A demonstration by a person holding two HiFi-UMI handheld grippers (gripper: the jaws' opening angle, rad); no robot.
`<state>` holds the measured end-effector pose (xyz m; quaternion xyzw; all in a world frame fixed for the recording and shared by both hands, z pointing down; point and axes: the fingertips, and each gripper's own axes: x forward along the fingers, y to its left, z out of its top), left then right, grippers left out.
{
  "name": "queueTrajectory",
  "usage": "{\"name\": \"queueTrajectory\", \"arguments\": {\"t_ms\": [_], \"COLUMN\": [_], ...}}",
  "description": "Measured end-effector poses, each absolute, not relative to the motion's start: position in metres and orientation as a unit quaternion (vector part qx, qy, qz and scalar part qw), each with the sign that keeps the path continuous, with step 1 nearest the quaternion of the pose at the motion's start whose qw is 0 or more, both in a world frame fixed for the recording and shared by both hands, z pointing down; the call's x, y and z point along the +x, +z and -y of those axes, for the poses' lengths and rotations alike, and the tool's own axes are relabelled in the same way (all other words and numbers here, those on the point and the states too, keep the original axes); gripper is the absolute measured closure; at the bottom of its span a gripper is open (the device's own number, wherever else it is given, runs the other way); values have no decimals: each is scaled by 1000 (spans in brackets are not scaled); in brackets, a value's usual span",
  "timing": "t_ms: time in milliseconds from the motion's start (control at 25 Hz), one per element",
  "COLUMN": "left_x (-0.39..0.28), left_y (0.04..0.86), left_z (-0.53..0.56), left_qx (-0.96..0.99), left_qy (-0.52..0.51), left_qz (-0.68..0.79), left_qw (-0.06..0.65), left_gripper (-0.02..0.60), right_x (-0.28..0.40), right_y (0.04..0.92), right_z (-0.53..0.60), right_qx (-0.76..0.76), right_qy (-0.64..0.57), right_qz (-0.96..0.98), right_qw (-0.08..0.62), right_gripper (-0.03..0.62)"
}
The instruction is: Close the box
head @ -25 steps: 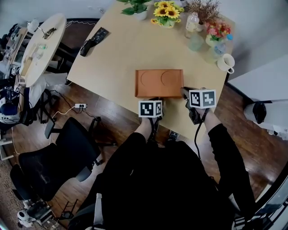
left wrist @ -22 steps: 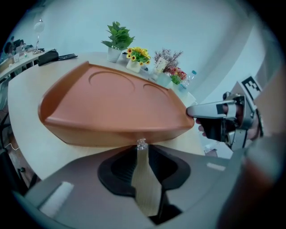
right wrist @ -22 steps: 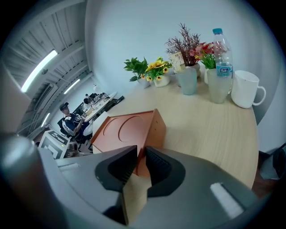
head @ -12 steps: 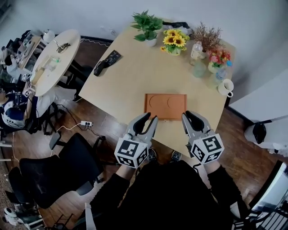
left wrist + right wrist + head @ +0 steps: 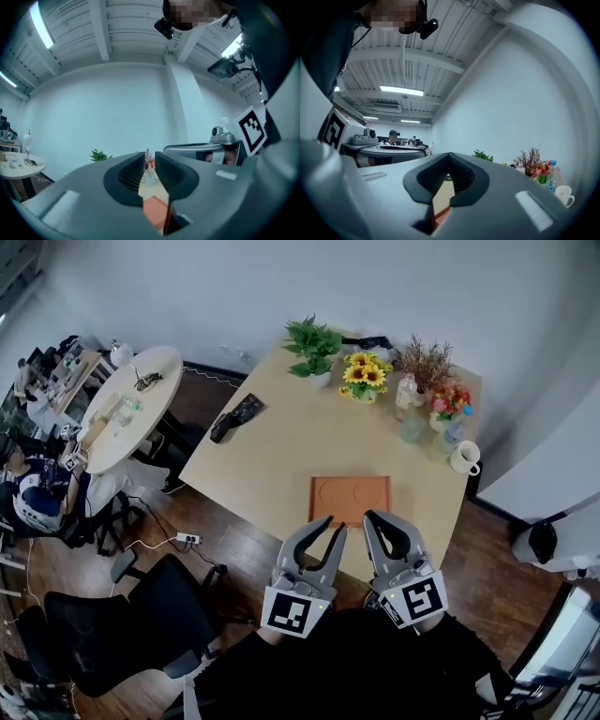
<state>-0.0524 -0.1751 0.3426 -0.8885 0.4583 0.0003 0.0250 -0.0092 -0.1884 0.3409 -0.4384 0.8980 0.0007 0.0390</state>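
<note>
The flat orange-brown box lies on the light wooden table near its front edge, its lid down, with two round marks on top. My left gripper and right gripper hang side by side in front of the box, raised off the table and apart from it. Both are closing to shut, with nothing between the jaws. In the left gripper view the jaws show only a narrow slit, with the box far below. In the right gripper view the tips meet over the table.
Potted plants, sunflowers, bottles and a white mug line the table's far and right edges. A black object lies at its left edge. A round side table, an office chair and a floor power strip are to the left.
Both grippers have drawn back from the box's near edge and risen towards the camera. Their jaws, slightly apart half a second ago, have closed. The box has stayed in place.
</note>
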Motion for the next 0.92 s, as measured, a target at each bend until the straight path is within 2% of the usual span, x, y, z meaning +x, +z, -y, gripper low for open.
{"name": "queueTrajectory", "arguments": {"t_ms": [920], "left_x": [-45], "left_y": [361], "left_z": [170], "left_qx": [-895], "left_qy": [-20], "left_qz": [-445], "left_qw": [2], "left_gripper": [531], "right_x": [-6], "right_y": [345], "right_z": [178], "right_qx": [-442], "right_qy": [-7], "right_qz": [-897], "right_qw": [29], "right_gripper": [594]}}
